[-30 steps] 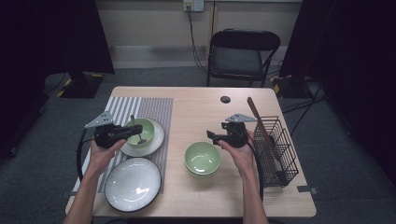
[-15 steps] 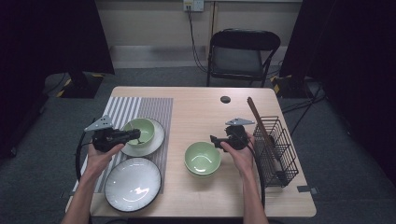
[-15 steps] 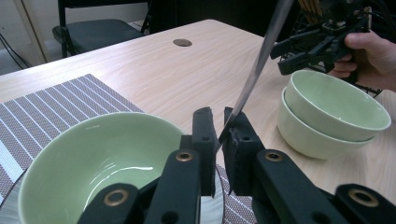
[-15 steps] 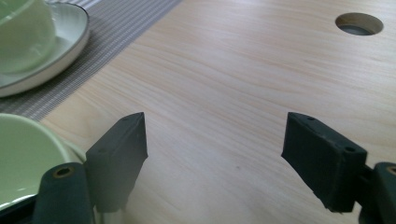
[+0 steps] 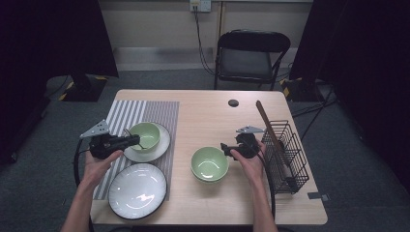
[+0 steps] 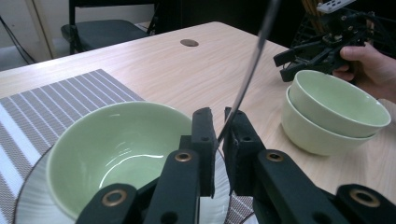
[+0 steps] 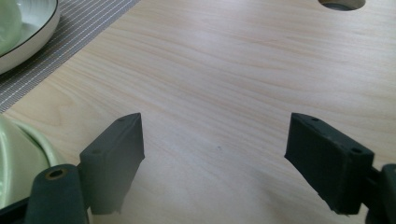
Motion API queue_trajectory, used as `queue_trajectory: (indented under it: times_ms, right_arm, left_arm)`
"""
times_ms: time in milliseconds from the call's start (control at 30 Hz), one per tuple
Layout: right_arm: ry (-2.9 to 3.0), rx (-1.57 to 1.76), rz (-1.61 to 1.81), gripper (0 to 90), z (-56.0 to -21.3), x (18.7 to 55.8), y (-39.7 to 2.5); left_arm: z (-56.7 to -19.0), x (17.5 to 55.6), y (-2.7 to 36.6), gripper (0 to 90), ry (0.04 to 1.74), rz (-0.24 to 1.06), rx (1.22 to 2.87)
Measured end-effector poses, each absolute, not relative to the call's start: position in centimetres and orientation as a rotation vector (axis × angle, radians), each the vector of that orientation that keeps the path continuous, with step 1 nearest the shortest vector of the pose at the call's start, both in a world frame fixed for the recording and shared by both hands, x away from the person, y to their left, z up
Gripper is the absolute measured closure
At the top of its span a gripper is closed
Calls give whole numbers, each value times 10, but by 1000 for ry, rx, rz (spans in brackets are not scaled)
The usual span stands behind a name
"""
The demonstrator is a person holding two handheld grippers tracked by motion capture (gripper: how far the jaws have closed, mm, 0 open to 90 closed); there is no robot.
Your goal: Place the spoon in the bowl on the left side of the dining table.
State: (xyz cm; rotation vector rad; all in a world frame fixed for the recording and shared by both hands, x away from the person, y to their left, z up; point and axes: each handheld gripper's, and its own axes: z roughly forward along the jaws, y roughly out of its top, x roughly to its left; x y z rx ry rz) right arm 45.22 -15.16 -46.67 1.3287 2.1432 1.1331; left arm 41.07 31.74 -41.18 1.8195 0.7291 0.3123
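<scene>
The left gripper [image 5: 129, 140] is pinched on a thin metal utensil [image 6: 250, 70], its jaws pressed against the shaft, which rises steeply up and away between them in the left gripper view; which kind of utensil it is cannot be told, since its ends are out of sight. Taking the green bowl on the white plate [image 5: 144, 136] as the landmark, the gripper's tips sit at that bowl's near-left rim, over the edge of the plate [image 5: 159, 147] beneath it, and the utensil stands just in front of the bowl. A second ago the same gripper reached over the bowl itself; it has since drawn back toward the person and to the left, so the bowl's inside now lies open to the high view.

The right gripper [image 5: 226, 146] is spread wide, nothing between its jaws but bare table [image 5: 203, 116], as the right gripper view shows. It is well to the right of the landmark bowl, just beside the far-right rim of the stacked green bowls [image 5: 209, 164], and it has shifted slightly nearer the person since the earlier frames.

The striped placemat [image 5: 145, 111] lies under the landmark bowl's plate. A larger empty white plate [image 5: 137, 190] sits nearer the person than that bowl. The black wire rack [image 5: 287, 154] stands far to the bowl's right at the table's edge, with a wooden handle [image 5: 266, 121] leaning out of it.
</scene>
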Motion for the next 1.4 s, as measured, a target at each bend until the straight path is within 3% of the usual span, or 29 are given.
queue_trajectory:
  times_ms: [700, 1400]
  right_arm:
    - [2176, 1370, 984, 191, -492, 450, -157]
    - [2162, 1327, 945, 172, -501, 444, -155]
  left_arm:
    - [-412, 409, 339, 871, 781, 358, 1782]
    - [-415, 411, 354, 822, 855, 392, 1744]
